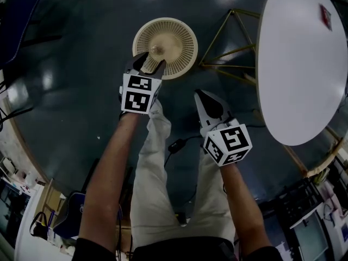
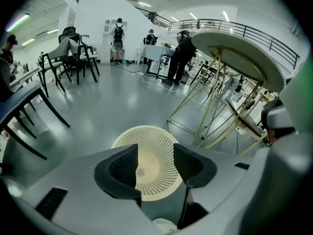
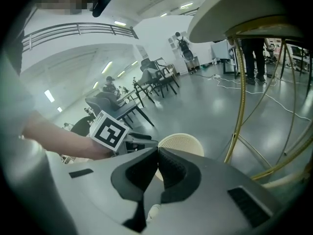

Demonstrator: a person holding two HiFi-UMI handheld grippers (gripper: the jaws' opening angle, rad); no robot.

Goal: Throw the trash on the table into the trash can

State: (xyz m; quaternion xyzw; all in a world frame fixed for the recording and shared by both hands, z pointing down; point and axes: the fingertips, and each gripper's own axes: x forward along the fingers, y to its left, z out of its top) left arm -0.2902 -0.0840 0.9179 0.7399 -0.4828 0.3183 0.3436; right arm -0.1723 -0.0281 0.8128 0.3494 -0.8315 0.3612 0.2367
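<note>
The cream mesh trash can (image 1: 176, 37) stands on the dark floor (image 1: 81, 64), just left of the white table's (image 1: 299, 64) yellow legs. We hold the left tongs (image 1: 151, 63) over its near rim, jaws spread wide, with only the can's inside showing between them. Our right tongs (image 1: 200, 94) hang nearer us, pressed shut and empty.
</note>
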